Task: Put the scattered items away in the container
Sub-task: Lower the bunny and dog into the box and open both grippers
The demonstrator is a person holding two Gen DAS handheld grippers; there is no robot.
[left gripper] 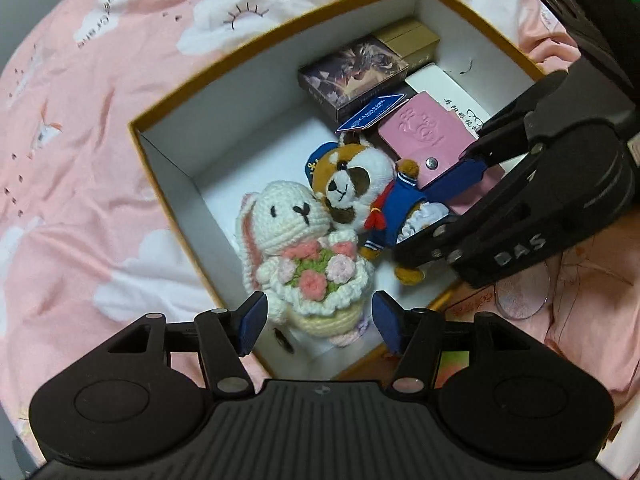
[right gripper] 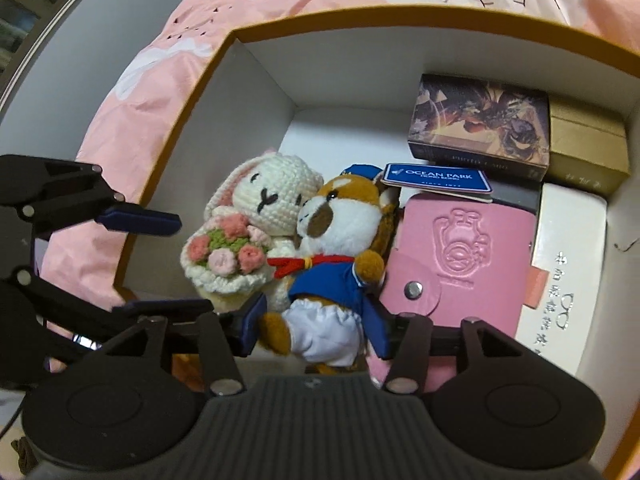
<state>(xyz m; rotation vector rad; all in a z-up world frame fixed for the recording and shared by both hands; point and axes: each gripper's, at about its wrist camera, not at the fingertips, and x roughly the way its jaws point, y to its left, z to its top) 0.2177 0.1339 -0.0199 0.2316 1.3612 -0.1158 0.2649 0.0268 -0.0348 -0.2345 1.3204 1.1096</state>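
Inside the box (left gripper: pixel 168 168), the left gripper (left gripper: pixel 318 322) straddles the crochet bunny (left gripper: pixel 288 232) with jaws apart, the right gripper (right gripper: pixel 316 330) likewise around the plush raccoon (right gripper: pixel 340 240).

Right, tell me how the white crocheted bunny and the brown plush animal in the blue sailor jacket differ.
The white crocheted bunny is yarn-stitched; the brown plush animal in the blue sailor jacket is furry fabric. The bunny holds a pink-and-green crochet bouquet; the plush animal wears a red neckerchief and a blue cap. The plush animal carries a blue paper tag; the bunny shows none. Both lie side by side in the orange-rimmed box.
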